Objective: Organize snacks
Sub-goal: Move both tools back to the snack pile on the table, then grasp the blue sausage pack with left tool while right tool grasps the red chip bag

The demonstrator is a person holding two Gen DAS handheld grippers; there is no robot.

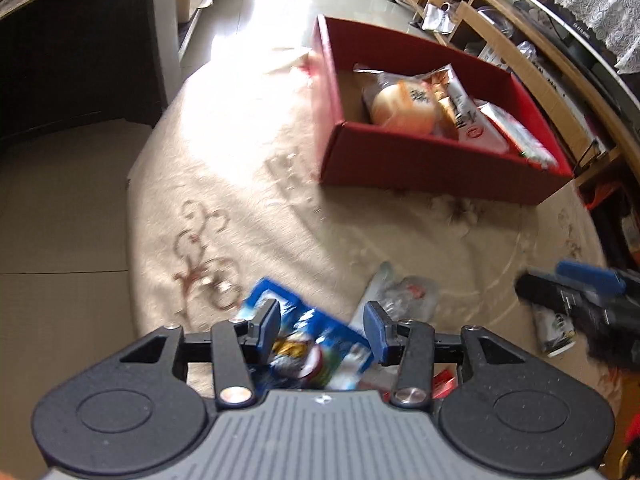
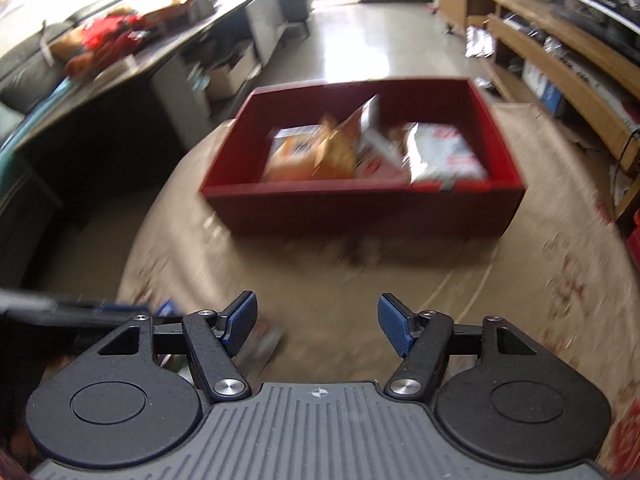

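Hovering over a blue snack packet (image 1: 308, 336), left gripper (image 1: 320, 326) with jaws partly apart, blue pads either side of the crinkled foil but not clearly pressing it; hard to tell through the blur whether there is contact. Just beyond the right pad, a clear plastic wrapper (image 1: 404, 296), glossy and creased. Further right, near the right gripper (image 1: 576, 292) entering from the side, a small white-capped can (image 1: 554, 332) lying on the cloth. Well ahead and to the right of the left gripper, a red cardboard box (image 1: 420, 160), rectangular, matte, open-topped, holding a round pale bun in a clear bag (image 1: 400, 108) and several flat packets in orange, white and red; exact count unclear, at least three.

Seen from the right wrist view, right gripper (image 2: 318, 326) with jaws moderately wide, nothing between the ribbed blue pads, only bare cloth beneath. Straight ahead, the same red box (image 2: 360, 208), well apart, contents smeared by motion. Underneath everything, a beige patterned tablecloth (image 1: 240, 184), soft, slightly rumpled, with faint reddish scrollwork. Two grippers, one box.
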